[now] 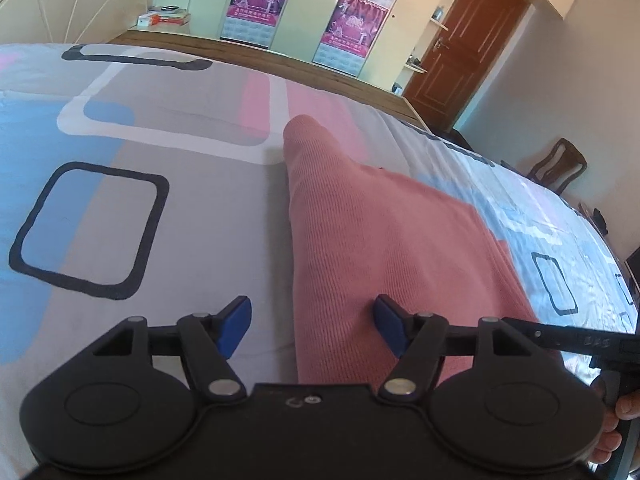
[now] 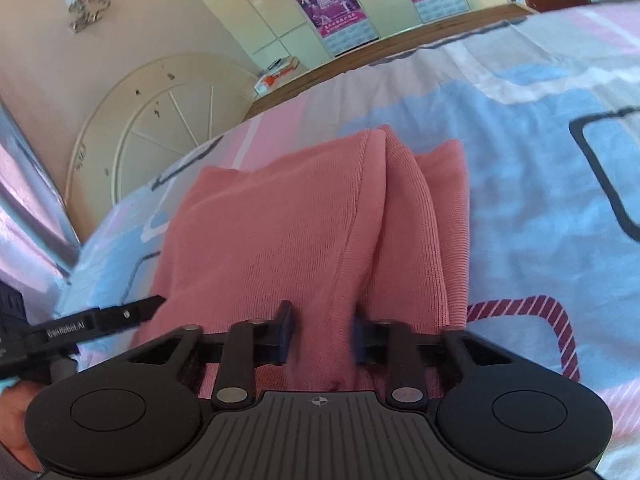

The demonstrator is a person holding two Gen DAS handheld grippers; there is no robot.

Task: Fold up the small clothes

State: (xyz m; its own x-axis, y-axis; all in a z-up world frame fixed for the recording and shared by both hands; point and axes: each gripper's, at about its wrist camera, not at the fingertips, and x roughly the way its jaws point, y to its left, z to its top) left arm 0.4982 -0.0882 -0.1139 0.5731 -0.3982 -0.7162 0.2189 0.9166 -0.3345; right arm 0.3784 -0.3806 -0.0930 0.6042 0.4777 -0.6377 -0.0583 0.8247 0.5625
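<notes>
Left gripper (image 1: 312,326): matte black, twin round discs, silver pivot screws, blue-padded fingers (image 1: 236,322). Right gripper (image 2: 320,338): matte black, ribbed centre plate with crosshair mark, silver screws, dark blue fingers (image 2: 285,336). White lettering along side bar. Bare skin at edges.

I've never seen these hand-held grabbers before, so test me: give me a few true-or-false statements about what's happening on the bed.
1. The pink ribbed knit garment lies on a patterned bedsheet. True.
2. The left gripper is clamped shut. False: its blue pads are wide apart.
3. The right gripper has pink fabric between its fingers. True.
4. The garment is green. False: it is pink.
5. A brown wooden door stands behind the bed. True.
</notes>
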